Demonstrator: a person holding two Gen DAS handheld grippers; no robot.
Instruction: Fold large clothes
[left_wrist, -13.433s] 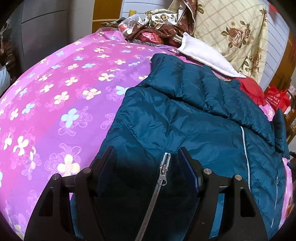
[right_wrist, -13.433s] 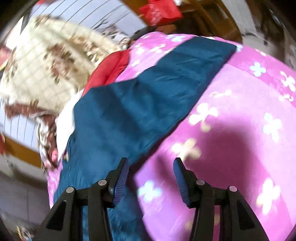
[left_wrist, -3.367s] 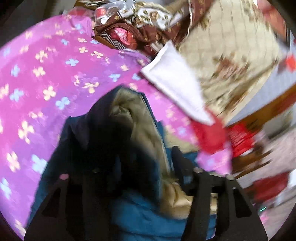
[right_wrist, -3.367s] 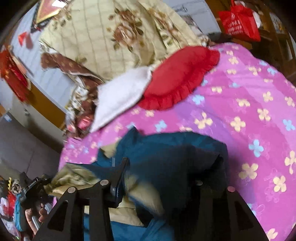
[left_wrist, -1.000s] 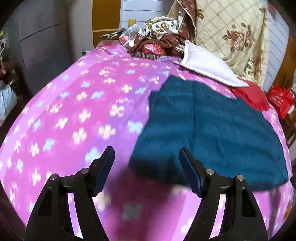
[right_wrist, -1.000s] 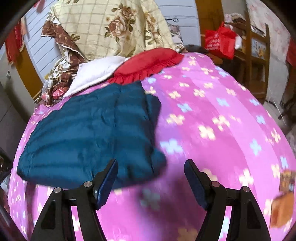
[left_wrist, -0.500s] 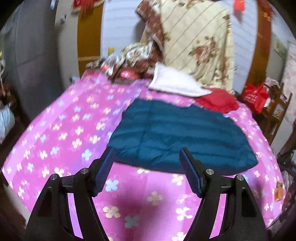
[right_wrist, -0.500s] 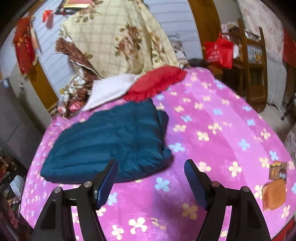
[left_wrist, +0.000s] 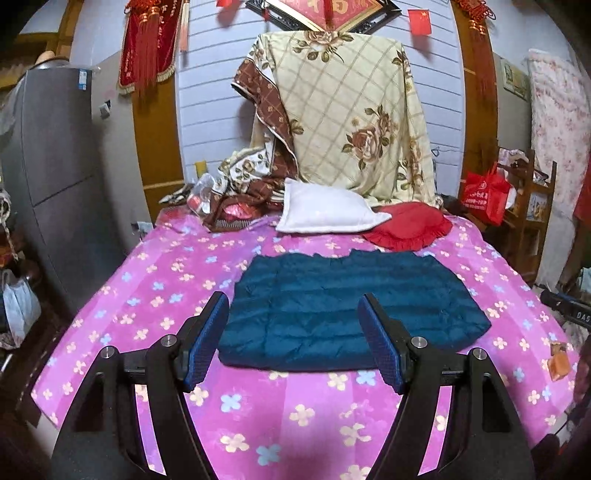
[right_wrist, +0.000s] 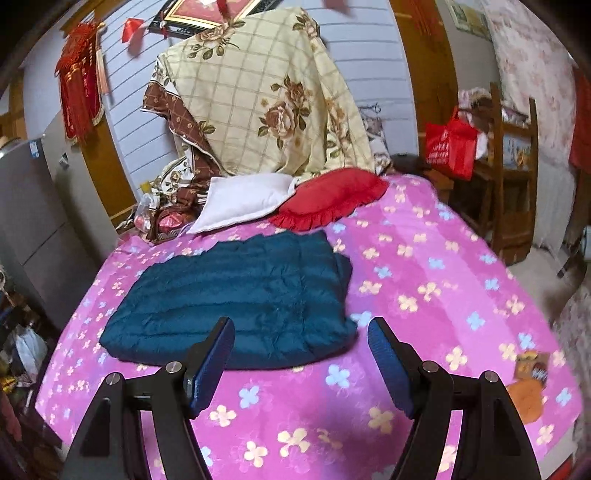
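A dark teal quilted jacket (left_wrist: 347, 310) lies folded into a flat rectangle in the middle of the pink flowered bed (left_wrist: 295, 417). It also shows in the right wrist view (right_wrist: 236, 299), left of centre. My left gripper (left_wrist: 301, 343) is open and empty, held back from the jacket above the bed's near part. My right gripper (right_wrist: 302, 365) is open and empty, also held back above the bed (right_wrist: 424, 295), off the jacket's near right corner.
A white pillow (left_wrist: 325, 212), a red frilled cushion (left_wrist: 410, 225) and a heap of floral bedding (left_wrist: 351, 110) lie at the bed's head. A grey fridge (left_wrist: 48, 184) stands left. A wooden rack with a red bag (left_wrist: 484, 195) stands right. Small orange items (right_wrist: 528, 387) lie near the bed's right corner.
Both grippers have pulled back and up from the bed over the last second, so the folded jacket looks smaller and farther. The jacket has not moved.
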